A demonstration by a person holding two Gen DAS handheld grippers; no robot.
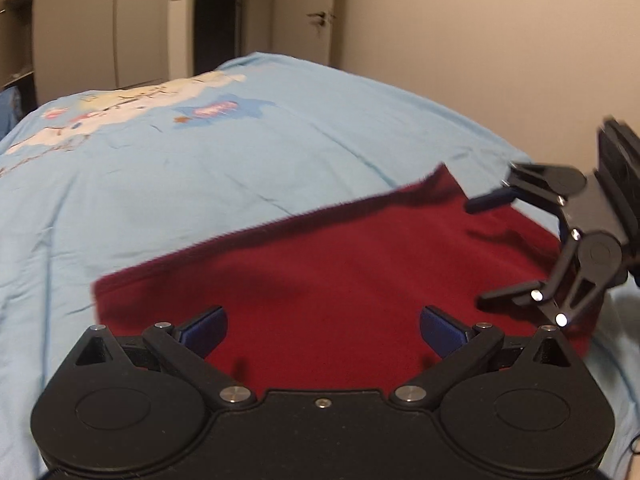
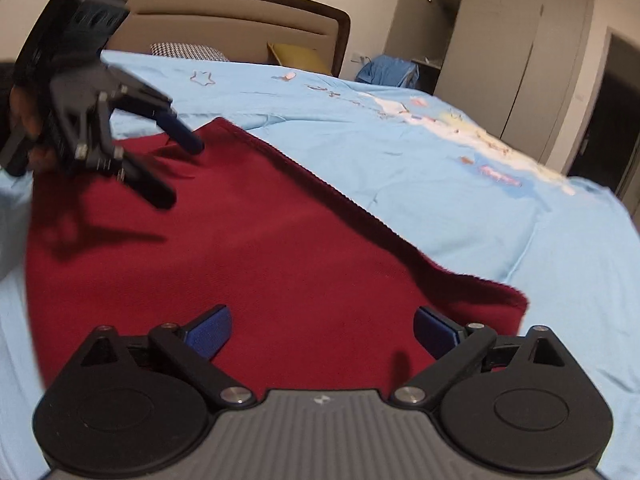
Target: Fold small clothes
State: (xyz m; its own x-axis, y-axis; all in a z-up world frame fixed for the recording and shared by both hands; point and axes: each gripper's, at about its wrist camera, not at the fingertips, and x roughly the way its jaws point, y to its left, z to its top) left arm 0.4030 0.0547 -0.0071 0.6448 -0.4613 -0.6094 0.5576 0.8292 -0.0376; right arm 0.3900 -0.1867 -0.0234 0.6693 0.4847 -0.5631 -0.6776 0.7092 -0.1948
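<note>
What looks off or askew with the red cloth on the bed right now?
Nothing stands out. The red cloth lies flat on the blue bedspread, edges straight. The left gripper and right gripper are open above it.

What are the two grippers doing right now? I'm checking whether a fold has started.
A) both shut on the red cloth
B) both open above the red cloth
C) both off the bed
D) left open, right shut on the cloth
B: the left gripper and right gripper both have fingers spread, nothing between them, over the red cloth.

cloth [image 1: 340,264]: on the bed [image 1: 200,168], near edge
left gripper [image 1: 323,330]: over the cloth's left
right gripper [image 2: 323,330]: over its right
</note>
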